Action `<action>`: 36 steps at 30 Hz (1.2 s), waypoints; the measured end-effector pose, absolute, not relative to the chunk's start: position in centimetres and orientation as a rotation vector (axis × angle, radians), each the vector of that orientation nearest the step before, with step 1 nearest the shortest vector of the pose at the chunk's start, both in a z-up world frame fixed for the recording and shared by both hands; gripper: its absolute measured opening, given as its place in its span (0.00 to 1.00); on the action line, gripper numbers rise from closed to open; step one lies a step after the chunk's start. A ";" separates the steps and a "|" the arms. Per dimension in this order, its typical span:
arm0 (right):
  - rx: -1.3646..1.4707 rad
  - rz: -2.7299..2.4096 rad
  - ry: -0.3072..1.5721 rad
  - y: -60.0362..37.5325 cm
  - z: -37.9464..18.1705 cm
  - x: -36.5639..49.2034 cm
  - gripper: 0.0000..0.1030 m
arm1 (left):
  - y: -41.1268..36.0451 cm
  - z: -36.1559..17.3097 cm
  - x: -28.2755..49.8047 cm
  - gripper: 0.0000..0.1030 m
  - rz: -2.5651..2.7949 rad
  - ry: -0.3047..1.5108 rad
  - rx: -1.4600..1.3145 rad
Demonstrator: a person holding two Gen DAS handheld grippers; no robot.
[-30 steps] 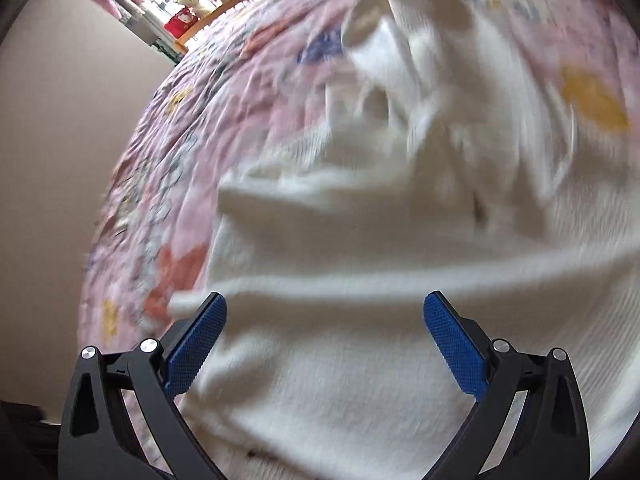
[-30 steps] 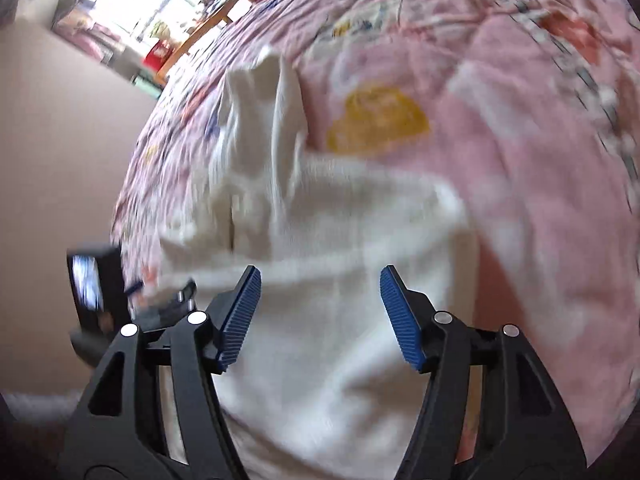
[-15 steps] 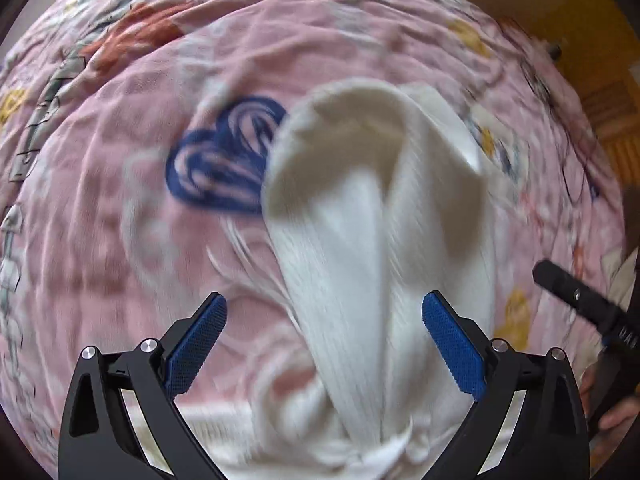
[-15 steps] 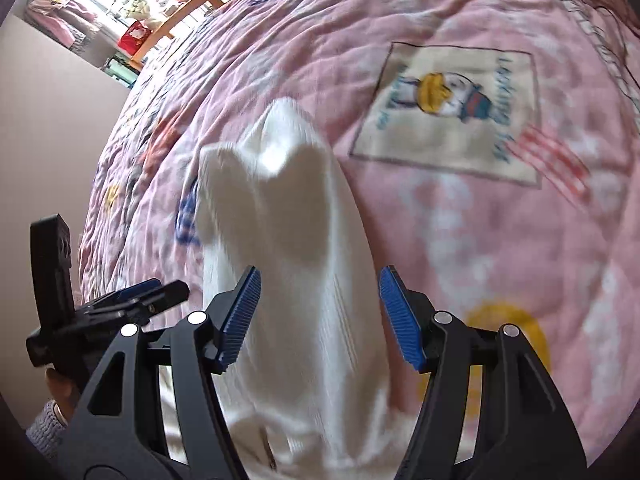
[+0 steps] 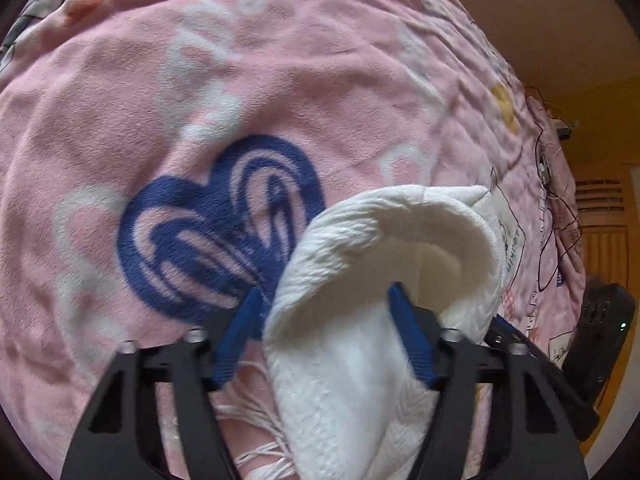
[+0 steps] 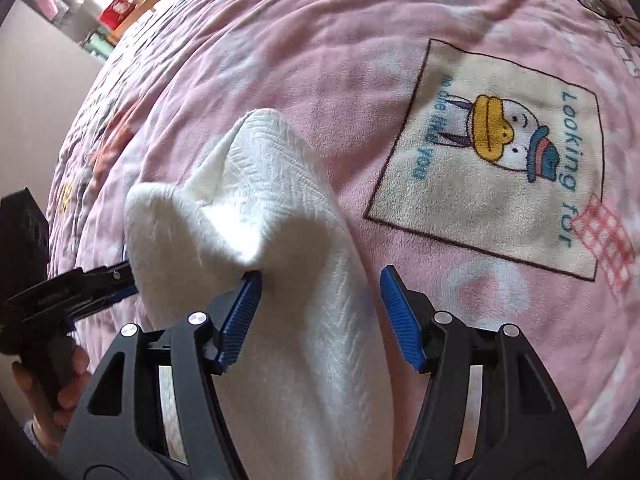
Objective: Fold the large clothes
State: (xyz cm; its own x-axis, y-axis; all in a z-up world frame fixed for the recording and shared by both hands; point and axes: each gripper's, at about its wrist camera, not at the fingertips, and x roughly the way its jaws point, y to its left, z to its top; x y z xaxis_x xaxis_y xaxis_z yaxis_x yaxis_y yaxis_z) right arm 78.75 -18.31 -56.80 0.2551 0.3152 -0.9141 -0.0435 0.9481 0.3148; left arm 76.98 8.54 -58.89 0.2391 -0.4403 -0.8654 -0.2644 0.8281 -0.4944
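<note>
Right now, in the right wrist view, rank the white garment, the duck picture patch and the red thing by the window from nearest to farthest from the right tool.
1. white garment: between the fingers of the right tool.
2. duck picture patch: ahead and to the right, on the pink blanket.
3. red thing: far upper left, by the window.

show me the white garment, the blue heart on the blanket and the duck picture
white garment [image 5: 360, 240], left wrist view, on the curled upper edge
blue heart [image 5: 224, 224], left wrist view, on its middle
duck picture [image 6: 508, 136], right wrist view, on the duck's face
</note>
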 end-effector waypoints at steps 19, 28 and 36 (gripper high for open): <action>0.116 0.478 1.012 -18.7 -45.7 71.5 0.03 | 6.9 -51.2 70.9 0.07 -0.295 1.225 -0.579; 0.206 0.640 0.804 -23.5 -41.3 58.5 0.03 | 5.2 -48.1 54.6 0.07 -0.352 1.024 -0.641; 0.295 0.625 0.926 -26.4 -47.3 47.7 0.04 | 0.3 -53.5 42.3 0.07 -0.177 1.061 -0.426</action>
